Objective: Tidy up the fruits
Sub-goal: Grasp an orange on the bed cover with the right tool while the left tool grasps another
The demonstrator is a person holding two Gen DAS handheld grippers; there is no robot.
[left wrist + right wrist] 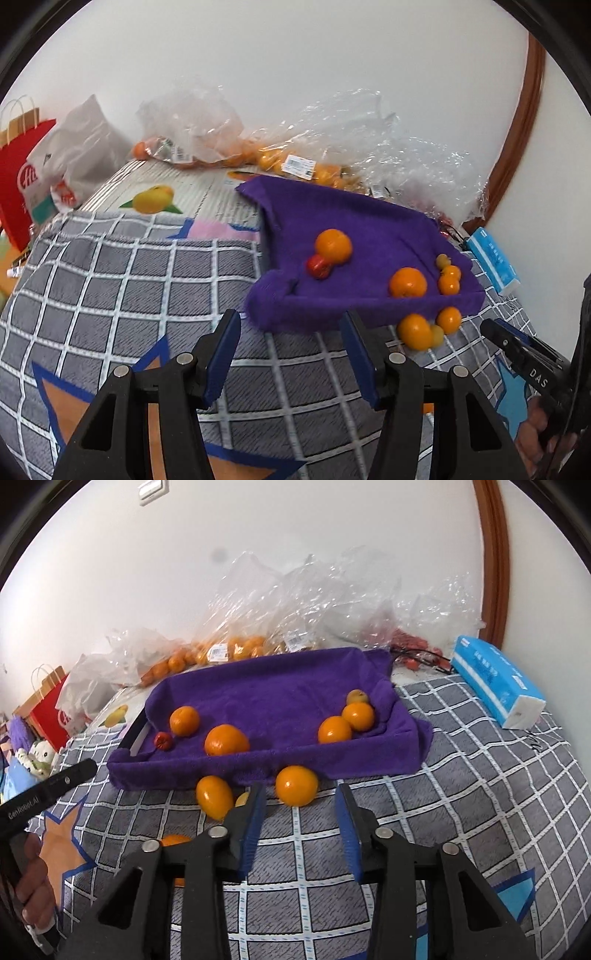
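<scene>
Oranges point(296, 785) lie on the checked blanket point(461, 775) just before the purple-lined tray point(258, 771) (bags point(295, 590) behind); both grippers' fingers, left point(290, 354) and right point(299, 827), apart, empty.

The left gripper point(290, 325) hovers, jaws apart, before the purple-towelled tray point(369, 221) holding oranges point(333, 244) and possibly a tomato point(318, 266).

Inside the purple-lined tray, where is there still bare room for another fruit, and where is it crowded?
The tray is bare across its back half and in the middle front, between the big orange and the right pair. The right corner and left front by the red fruit are crowded.
</scene>
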